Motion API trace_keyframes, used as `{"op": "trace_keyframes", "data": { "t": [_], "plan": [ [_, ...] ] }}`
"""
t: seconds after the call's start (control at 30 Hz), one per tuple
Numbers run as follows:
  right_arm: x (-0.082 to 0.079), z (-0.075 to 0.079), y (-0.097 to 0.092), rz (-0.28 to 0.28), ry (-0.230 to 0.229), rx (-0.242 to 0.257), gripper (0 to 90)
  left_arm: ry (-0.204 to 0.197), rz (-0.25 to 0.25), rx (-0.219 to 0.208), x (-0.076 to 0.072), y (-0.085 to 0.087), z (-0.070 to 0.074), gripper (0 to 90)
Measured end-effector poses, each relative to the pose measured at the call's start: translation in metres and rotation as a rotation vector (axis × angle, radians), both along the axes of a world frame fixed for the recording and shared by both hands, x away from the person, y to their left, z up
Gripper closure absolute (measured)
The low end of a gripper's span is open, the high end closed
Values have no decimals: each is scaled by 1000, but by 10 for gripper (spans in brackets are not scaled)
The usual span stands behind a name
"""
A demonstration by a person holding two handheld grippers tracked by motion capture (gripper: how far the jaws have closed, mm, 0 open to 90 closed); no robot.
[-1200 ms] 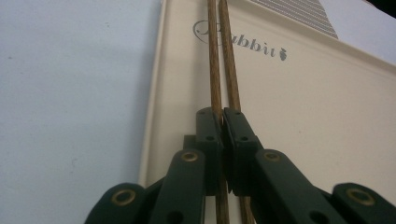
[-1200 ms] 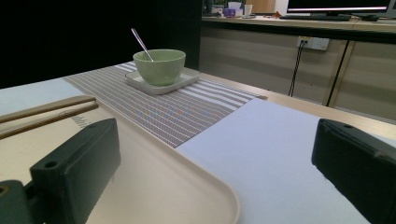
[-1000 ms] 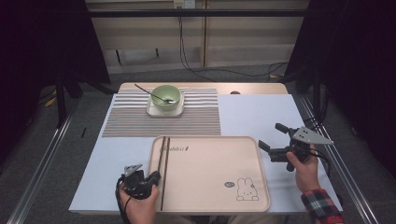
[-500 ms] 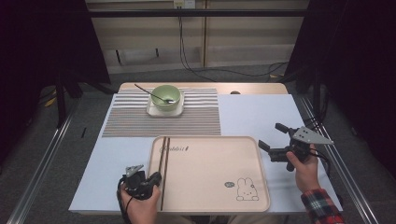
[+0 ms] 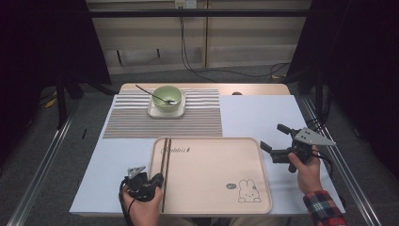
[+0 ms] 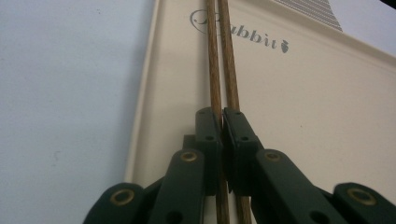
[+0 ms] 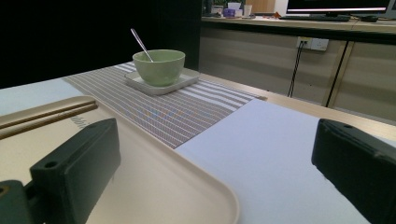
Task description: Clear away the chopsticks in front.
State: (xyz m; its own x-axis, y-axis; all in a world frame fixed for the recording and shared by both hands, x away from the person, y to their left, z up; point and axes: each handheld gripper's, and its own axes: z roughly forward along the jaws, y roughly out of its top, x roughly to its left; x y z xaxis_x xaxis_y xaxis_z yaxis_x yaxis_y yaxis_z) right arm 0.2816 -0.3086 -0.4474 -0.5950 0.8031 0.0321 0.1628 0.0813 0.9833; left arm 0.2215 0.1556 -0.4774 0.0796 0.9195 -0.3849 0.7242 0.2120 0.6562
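Nothing had shifted since the earlier frames: both of our hands kept their places, and the chopsticks, tray and bowl lay just as before.

Our left gripper [image 5: 157, 179] sat low over the tray's left edge at the near side of the table, its jaws closed on the pair of brown wooden chopsticks [image 5: 165, 165]. From the left gripper view the two black pads [image 6: 210, 133] pressed together around the near ends of the chopsticks [image 6: 219, 56], which ran side by side away from the jaws along the left part of the beige tray [image 6: 308, 102], up toward the printed lettering at its far rim. The sticks lay flat on the tray floor, close to each other and roughly parallel to the tray's left wall.

Our right gripper [image 5: 275, 140] hovered just beside the tray's right edge [image 5: 264, 160], over the white table sheet, with its jaws standing wide apart and nothing between them. The right gripper view looked across the tray corner [image 7: 201, 186] toward the green bowl [image 7: 159, 66], which rested on a small square plate [image 7: 182, 80] on the striped placemat [image 7: 187, 109], a spoon [image 7: 140, 43] leaning inside the bowl, well apart from both grippers.
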Motion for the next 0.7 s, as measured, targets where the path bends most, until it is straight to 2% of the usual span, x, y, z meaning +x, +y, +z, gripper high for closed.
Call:
{"op": "trace_keyframes", "data": {
  "t": [0.23,0.3,0.6,0.63,0.7],
  "plan": [
    [0,0,0,1,0,0,8,3,19,-6,0,-1,0,845],
    [0,0,0,2,0,-2,8,-6,-9,-4,1,1,-1,831],
    [0,0,0,0,0,-2,8,-1,-12,-11,1,2,1,791],
    [0,0,0,0,0,-1,8,0,-3,-15,1,3,2,777],
    [0,0,0,0,0,0,8,-5,-17,-31,2,5,3,768]
  ]
}}
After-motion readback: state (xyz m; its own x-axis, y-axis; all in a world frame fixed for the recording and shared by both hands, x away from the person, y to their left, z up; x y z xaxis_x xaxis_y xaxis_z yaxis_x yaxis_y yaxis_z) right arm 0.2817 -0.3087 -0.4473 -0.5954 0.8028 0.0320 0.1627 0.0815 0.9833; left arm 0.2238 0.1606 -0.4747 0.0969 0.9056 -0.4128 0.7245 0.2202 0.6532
